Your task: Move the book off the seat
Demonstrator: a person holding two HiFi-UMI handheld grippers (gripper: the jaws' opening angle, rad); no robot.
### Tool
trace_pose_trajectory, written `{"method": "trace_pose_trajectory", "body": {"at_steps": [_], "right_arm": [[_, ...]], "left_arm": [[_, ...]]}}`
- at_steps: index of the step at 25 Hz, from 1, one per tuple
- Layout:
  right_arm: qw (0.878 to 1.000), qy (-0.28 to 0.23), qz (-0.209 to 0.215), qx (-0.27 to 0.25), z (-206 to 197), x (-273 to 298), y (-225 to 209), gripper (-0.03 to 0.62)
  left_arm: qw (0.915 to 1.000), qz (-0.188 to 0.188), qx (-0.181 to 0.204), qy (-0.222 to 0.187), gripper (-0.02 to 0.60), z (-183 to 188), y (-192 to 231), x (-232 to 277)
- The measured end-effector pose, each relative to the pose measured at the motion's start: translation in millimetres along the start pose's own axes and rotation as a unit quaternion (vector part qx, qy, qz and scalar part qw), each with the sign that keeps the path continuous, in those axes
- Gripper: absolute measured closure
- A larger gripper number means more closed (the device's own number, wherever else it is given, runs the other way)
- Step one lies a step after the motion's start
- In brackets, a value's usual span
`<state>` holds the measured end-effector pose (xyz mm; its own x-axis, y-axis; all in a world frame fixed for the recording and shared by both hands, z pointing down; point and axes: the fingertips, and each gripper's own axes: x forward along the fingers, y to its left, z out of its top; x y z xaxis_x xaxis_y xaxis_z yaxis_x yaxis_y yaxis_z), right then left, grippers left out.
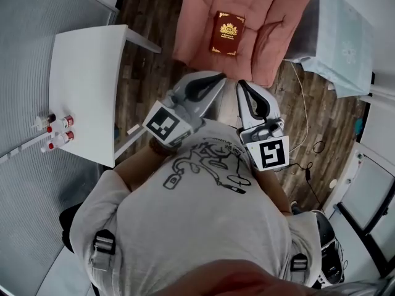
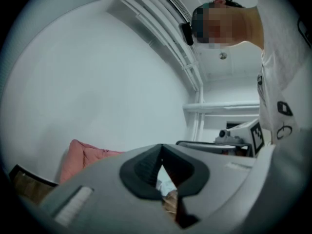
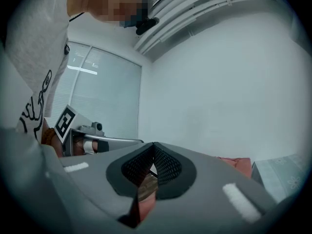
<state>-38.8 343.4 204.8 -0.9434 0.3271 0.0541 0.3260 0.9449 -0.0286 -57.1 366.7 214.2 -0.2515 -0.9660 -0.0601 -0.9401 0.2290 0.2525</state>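
Note:
A dark red book [image 1: 227, 34] with gold print lies flat on the pink cushioned seat [image 1: 271, 17] at the top of the head view. My left gripper [image 1: 217, 79] hangs shut and empty just short of the seat's front edge, tips pointing toward the book. Beside it my right gripper [image 1: 242, 86] is shut too, with nothing between its jaws. Both are held close to the person's chest. In the left gripper view my left gripper [image 2: 161, 150] has its tips together, tilted up at a white wall. The right gripper view shows my right gripper [image 3: 153, 147] the same way. Neither gripper view shows the book.
A white table [image 1: 86, 85] stands at the left with small red-capped bottles [image 1: 58, 131] near its edge. A pale blue covered surface [image 1: 342, 42] sits to the right of the seat. Cables [image 1: 308, 150] trail over the wooden floor [image 1: 142, 17].

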Motion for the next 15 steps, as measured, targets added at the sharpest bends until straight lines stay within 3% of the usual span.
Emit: {"method": "trace_pose_trajectory", "body": {"at_steps": [8,15], "right_arm": [[1.000,0.019,-0.003,0.003,-11,74,-21,0.589],[0.999,0.031,-0.016,0.016,-28,94,-37,0.589]], "left_arm": [[0.9998,0.000,-0.017,0.009,0.580,1,76,16],[0.9994,0.000,-0.030,0.019,0.580,-14,104,26]]}}
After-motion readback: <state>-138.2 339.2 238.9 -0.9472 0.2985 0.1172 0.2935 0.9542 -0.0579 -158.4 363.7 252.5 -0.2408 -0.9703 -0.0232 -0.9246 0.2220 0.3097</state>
